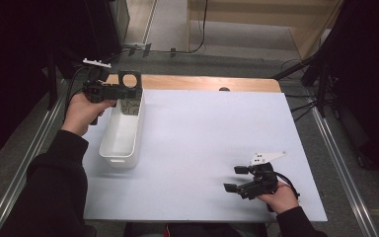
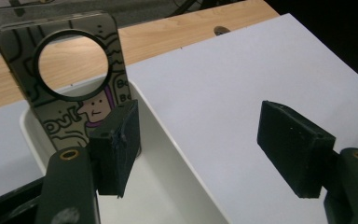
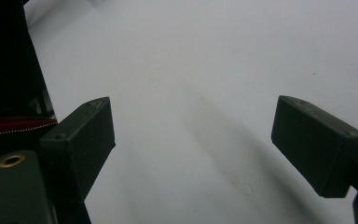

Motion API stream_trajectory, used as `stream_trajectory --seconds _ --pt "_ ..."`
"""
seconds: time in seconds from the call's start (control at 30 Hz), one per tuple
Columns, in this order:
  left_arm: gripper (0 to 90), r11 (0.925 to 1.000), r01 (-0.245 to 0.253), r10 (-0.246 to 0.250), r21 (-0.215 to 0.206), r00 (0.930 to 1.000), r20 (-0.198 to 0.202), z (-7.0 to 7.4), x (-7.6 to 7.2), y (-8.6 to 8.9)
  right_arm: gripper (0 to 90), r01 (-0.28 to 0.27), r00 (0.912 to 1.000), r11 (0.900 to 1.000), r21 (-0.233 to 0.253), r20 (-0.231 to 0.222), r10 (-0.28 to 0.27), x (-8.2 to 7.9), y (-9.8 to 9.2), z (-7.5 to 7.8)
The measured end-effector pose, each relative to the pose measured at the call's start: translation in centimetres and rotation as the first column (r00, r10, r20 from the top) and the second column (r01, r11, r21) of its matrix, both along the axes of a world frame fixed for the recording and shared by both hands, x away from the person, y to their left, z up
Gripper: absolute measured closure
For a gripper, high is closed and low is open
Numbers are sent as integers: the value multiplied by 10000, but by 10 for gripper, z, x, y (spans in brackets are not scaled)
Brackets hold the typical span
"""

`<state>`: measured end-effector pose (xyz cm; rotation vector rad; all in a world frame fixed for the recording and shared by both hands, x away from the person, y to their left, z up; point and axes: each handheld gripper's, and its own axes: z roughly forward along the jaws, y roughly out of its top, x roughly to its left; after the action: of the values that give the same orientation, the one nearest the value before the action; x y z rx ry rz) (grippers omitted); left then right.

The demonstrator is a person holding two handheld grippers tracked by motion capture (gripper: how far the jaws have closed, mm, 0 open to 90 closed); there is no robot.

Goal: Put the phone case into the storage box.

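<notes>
A phone case [image 1: 130,97] printed with cartoon figures and cut with a large round hole stands upright at the far end of a white bin [image 1: 120,145]. My left gripper [image 1: 122,91] hovers over that end of the bin, open. In the left gripper view the case [image 2: 65,119] rises just behind the left jaw, close to it or touching it, while the gap between the jaws [image 2: 205,147] holds nothing and the bin's rim [image 2: 161,122] runs below. My right gripper [image 1: 234,178] rests near the front right of the table, open, over bare white mat [image 3: 193,144].
A white mat [image 1: 212,133] covers most of the wooden table [image 1: 202,83]. A metal rail [image 1: 343,168] runs along the table's right side and another along its left. Dark cables and stands lie on the floor at the right.
</notes>
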<state>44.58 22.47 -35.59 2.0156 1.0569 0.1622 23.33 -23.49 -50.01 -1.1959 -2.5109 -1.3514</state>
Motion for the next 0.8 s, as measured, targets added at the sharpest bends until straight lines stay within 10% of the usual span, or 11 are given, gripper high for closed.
stream_trajectory --seconds 0.8 --pt "296 9891 1469 -1468 137 9891 -94 -11 -31 -40 122 -54 10000 10000 -52 6 54 0 0 0"
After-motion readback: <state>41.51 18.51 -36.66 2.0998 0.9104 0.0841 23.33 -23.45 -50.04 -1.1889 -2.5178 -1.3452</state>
